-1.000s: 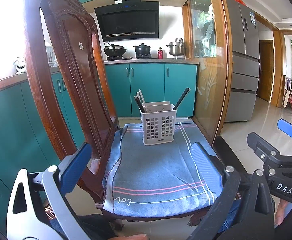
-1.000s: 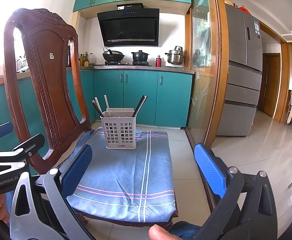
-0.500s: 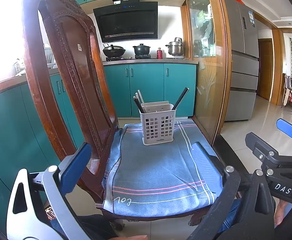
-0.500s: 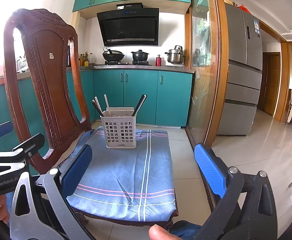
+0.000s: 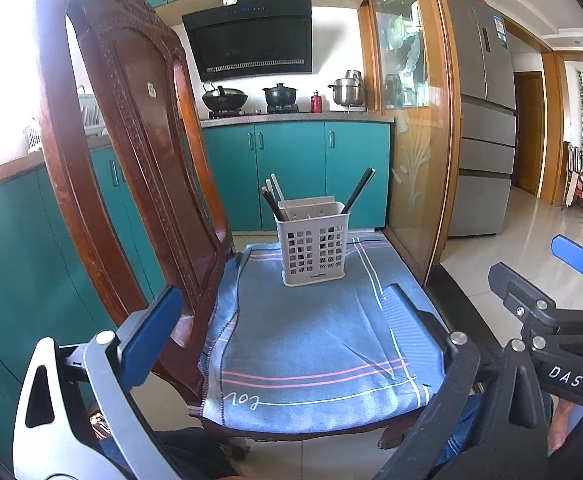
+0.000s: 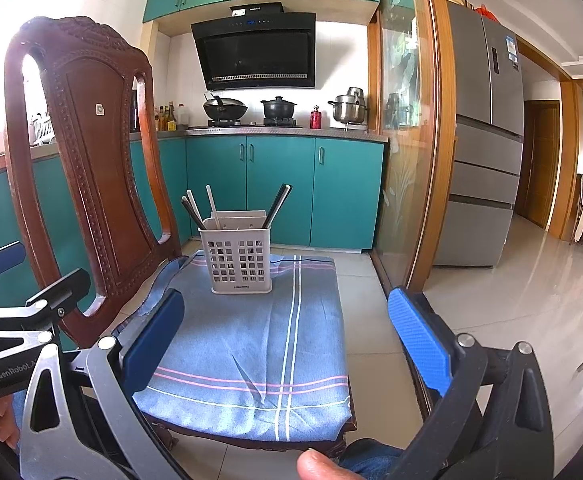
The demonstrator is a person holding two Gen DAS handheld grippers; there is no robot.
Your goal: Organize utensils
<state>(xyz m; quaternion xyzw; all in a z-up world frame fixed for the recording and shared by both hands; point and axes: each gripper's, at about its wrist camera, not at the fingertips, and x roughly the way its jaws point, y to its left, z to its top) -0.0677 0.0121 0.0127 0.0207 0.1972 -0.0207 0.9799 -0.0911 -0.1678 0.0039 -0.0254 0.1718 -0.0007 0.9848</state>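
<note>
**Both grippers empty, utensil caddy waiting at the far end of the chair seat**

Nearest the cameras, the left gripper (image 5: pixel 287 340) and the right gripper (image 6: pixel 287 344) are both spread wide with nothing between their blue pads. Each hangs at the front edge of the seat, well short of any utensil.

Beneath them lies a blue cloth (image 5: pixel 311 336) draped over the seat of a carved wooden chair (image 6: pixel 91 152). The cloth is rumpled, with creases near the front.

Farther back on the cloth stands the white caddy (image 5: pixel 313 250), a perforated plastic basket, upright. Dark chopsticks (image 5: pixel 357 190) lean out on its right side; more dark ones and pale chopsticks (image 6: pixel 212 206) lean out on its left.

Risks, as I judge them: the caddy looks light and sits on loose fabric, so a sideways tug on a leaning stick could tip or slide it unless one gripper steadies it. The sticks are thin and bunched on the left, so a wide closing could pinch two at once or let one slip. The chair back stands close on the left and may crowd that gripper.

Hard to tell: what the caddy holds below its rim, how its inner compartments divide, and how many sticks make up each bunch. No loose utensils show on the cloth.

Beyond are teal cabinets (image 6: pixel 279 184).
</note>
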